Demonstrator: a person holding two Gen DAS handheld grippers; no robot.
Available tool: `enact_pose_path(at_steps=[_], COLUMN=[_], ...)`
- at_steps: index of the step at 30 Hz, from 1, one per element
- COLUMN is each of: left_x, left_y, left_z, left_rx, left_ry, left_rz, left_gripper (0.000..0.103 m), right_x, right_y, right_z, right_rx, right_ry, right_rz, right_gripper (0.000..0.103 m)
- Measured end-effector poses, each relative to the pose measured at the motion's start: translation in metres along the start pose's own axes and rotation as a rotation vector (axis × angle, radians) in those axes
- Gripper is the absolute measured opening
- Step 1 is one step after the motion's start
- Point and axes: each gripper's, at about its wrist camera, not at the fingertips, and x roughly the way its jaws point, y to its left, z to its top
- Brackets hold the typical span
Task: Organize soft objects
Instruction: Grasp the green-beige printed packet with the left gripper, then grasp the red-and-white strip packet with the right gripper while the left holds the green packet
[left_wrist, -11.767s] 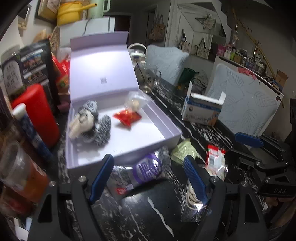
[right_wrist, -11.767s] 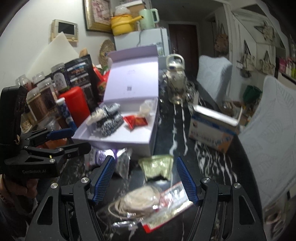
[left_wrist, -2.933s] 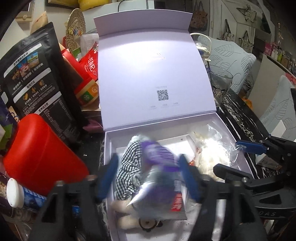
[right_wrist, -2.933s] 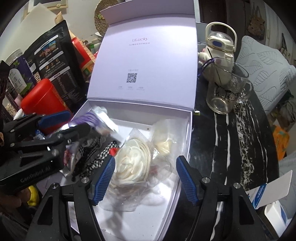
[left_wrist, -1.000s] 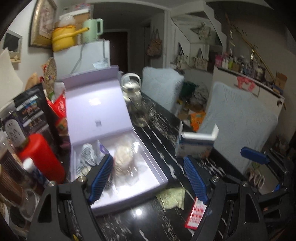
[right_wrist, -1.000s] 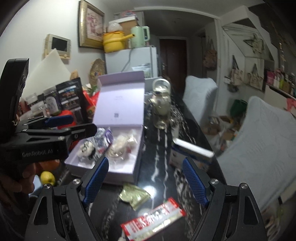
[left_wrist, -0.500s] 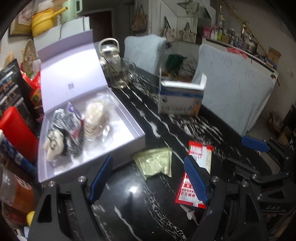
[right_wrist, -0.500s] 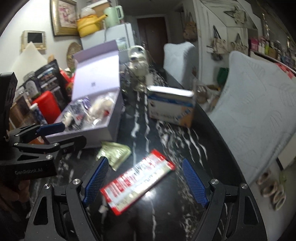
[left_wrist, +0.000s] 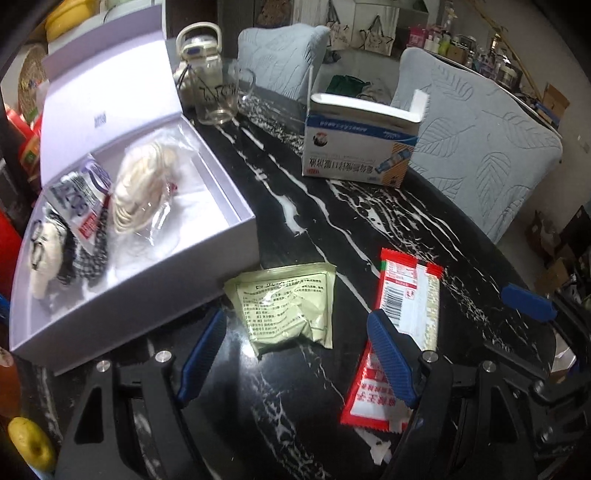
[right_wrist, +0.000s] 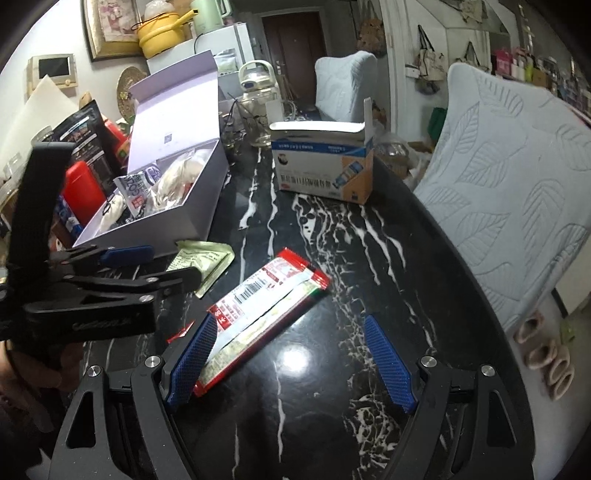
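Glass mug (left_wrist: 221, 96), kettle (right_wrist: 255, 82), lemon (left_wrist: 27, 441)

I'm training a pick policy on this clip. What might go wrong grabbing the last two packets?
The flat red and white snack packet lies flush on the glossy black marble table, so fingers may slide over it. The crumpled green pouch sits against the lavender box; the left hand-held gripper could bump the wall.

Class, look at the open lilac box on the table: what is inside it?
Inside the lilac box: a checked plush toy, a purple-and-white packet and a clear bag of cream cord. Anything beneath them is hidden.
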Motion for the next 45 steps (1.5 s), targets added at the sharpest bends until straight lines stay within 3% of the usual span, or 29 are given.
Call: enact_pose_path(at_steps=[6,10,13,17,20,25,33,40,45], left_x=[0.024,0.027,0.026,0.023,0.017,-0.006,-0.038,-0.044,-0.048], left_y=[0.007,0.001,-0.004,-0.004,-0.003,-0.001,0.02,0.045,0.057], left_z=[0.003,0.003,0.004,0.003,-0.001,-0.015,-0.049,-0.064,-0.069], left_rx=[-0.029,0.02,0.066,0.09,0.095,0.105,0.028,-0.082,-0.091], left_ry=[0.062,0.043,0.015,0.011,0.027,0.011,0.003,-0.009,-0.04], left_rz=[-0.014,-0.005,0.019,0.001,-0.027,-0.002,0.001,-0.009,0.023], left_gripper=[0.079,0.078,0.059,0.051,0.05,0.05,0.05,0.05,0.05], right_x=[0.003,0.008,0.014,0.02,0.022,0.029,0.045,0.062,0.073], right_y=[-0.005,-0.007,-0.008,-0.007,-0.003,0.002,0.015,0.039,0.059], right_z=[0.001,0.003,0.003,0.005,0.004,0.005,0.008,0.015,0.017], right_rx=[0.018,0.026,0.038,0.046,0.039,0.03,-0.013,-0.093,-0.169], right_ry=[0.008,0.017,0.036,0.062,0.067,0.086,0.114,0.132,0.15], right_rz=[0.02,0.024,0.036,0.047,0.047,0.059,0.023,0.01,0.003], right_gripper=[0.083,0.083,0.083,0.083,0.083,0.083,0.083,0.094,0.094])
